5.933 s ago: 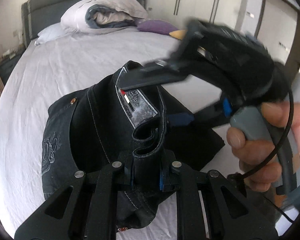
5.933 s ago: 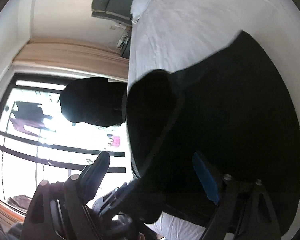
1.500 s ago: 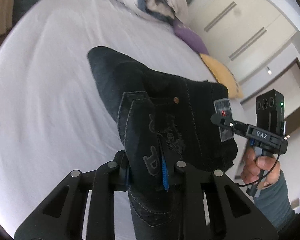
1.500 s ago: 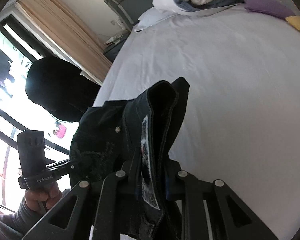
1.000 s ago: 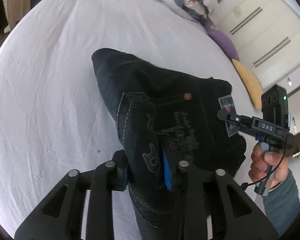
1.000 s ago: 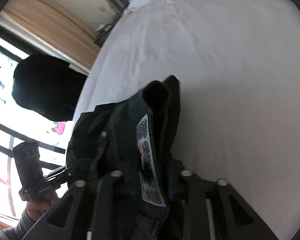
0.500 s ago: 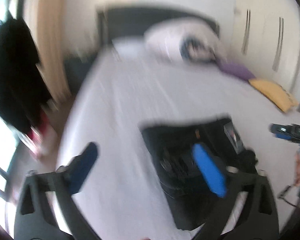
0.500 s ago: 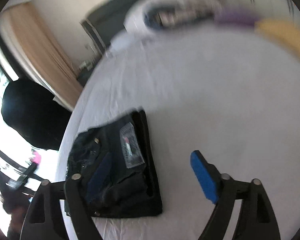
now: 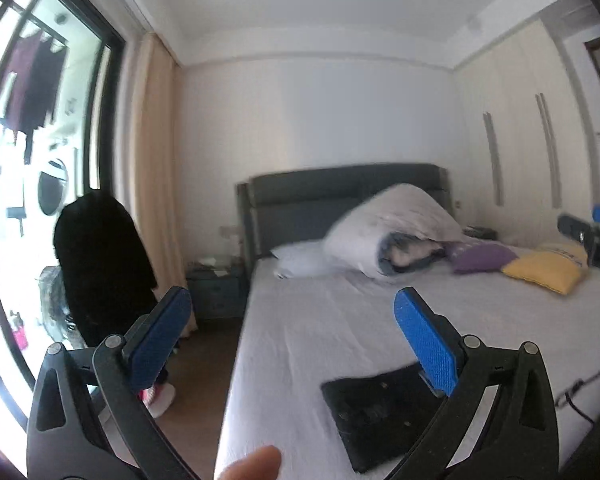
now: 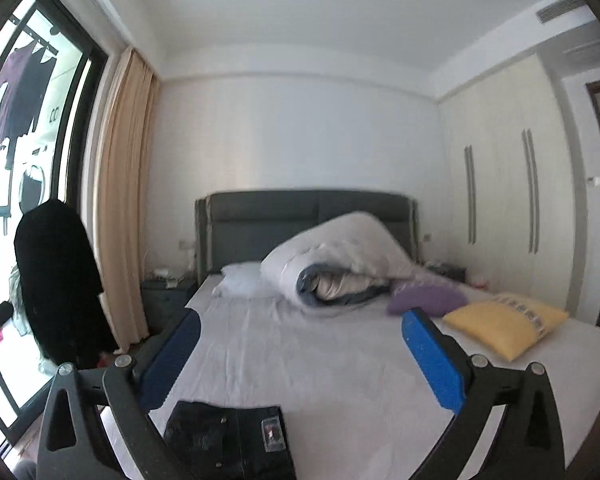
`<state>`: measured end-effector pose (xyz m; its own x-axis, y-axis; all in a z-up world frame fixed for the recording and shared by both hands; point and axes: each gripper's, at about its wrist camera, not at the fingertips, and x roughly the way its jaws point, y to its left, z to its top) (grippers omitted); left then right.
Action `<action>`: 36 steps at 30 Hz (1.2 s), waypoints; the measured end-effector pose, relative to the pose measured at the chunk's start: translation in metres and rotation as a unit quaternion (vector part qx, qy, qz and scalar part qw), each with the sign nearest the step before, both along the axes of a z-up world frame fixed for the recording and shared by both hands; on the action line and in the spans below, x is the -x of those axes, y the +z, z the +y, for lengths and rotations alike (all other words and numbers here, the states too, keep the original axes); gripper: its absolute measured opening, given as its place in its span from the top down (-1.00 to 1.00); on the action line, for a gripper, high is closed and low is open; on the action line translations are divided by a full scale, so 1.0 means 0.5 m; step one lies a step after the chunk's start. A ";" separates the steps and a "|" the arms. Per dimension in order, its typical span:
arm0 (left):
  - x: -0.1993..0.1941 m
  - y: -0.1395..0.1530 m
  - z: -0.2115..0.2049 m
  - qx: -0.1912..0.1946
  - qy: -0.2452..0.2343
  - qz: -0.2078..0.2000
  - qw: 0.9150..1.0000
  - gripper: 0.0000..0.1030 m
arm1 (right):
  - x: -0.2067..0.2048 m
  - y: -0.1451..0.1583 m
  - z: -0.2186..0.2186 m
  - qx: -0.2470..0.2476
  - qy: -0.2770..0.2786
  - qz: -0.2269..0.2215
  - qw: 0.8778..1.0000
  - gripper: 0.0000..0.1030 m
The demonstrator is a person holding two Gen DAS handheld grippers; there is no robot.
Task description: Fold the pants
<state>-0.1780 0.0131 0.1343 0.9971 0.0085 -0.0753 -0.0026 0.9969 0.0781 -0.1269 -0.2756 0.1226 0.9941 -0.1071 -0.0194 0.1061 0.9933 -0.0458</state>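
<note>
Left hand-held gripper (image 9: 292, 328): I read the jaws as spread wide, blue pads well apart, nothing between them. It is raised above the bed and points toward the headboard. Right hand-held gripper (image 10: 300, 344): likewise wide open and empty, held clear of the mattress and aimed the same way.

Pants (image 10: 232, 440): a dark, compact rectangle lying flat on the white sheet near the foot edge of the bed (image 10: 340, 360), toward its window-side edge. In the right wrist view a button and a waistband label face upward; the left wrist view shows the same bundle (image 9: 376, 412) below and beyond the left gripper's right pad. Neither gripper touches it. The edges look roughly squared, though the near part is cut off by the gripper frame, so I cannot inspect the whole outline.

Judgement on step: folding appears complete or all but complete, with both grippers released and standing off. I assess the next move as a check only; if a corner proves loose, one gripper would need to come down, nip that edge and lay it flat without dragging the layers beneath.

Further out: a rolled duvet (image 10: 340, 264), a purple cushion (image 10: 428, 300) and a yellow cushion (image 10: 504, 324) sit at the head end, well apart from the pants.
</note>
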 end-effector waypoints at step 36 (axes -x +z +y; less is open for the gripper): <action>-0.225 -0.366 -0.112 0.052 -0.010 0.387 0.921 -1.00 | -0.086 -0.240 0.087 -0.041 -0.034 0.327 0.944 -1.00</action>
